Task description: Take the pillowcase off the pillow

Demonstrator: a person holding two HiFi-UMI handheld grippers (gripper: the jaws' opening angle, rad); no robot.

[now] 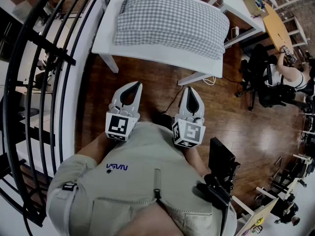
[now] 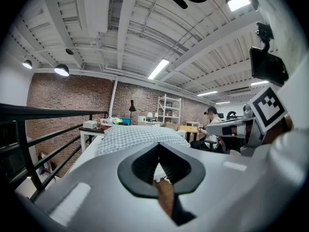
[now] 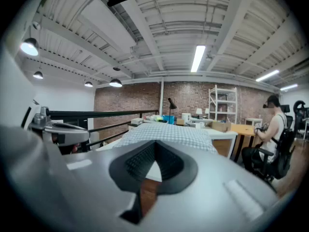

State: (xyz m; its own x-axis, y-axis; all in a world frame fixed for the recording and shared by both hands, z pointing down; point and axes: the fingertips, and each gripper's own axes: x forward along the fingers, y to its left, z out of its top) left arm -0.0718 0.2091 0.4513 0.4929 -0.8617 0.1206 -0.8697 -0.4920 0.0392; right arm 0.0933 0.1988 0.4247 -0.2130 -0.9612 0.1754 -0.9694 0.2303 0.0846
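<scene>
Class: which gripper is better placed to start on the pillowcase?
Right, narrowly. Both are shut, empty and short of the table; the right gripper appears closer to its near edge and the checked pillow than the left gripper.

The left gripper (image 1: 134, 86) and right gripper (image 1: 190, 90) are held side by side before the chest — jaws pressed together, tips forward.

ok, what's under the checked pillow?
A white table: the pillow lies flat on its top, with bare white showing along the left and near edges. The tabletop beneath the pillow is covered, so anything lying there can't be seen.
</scene>
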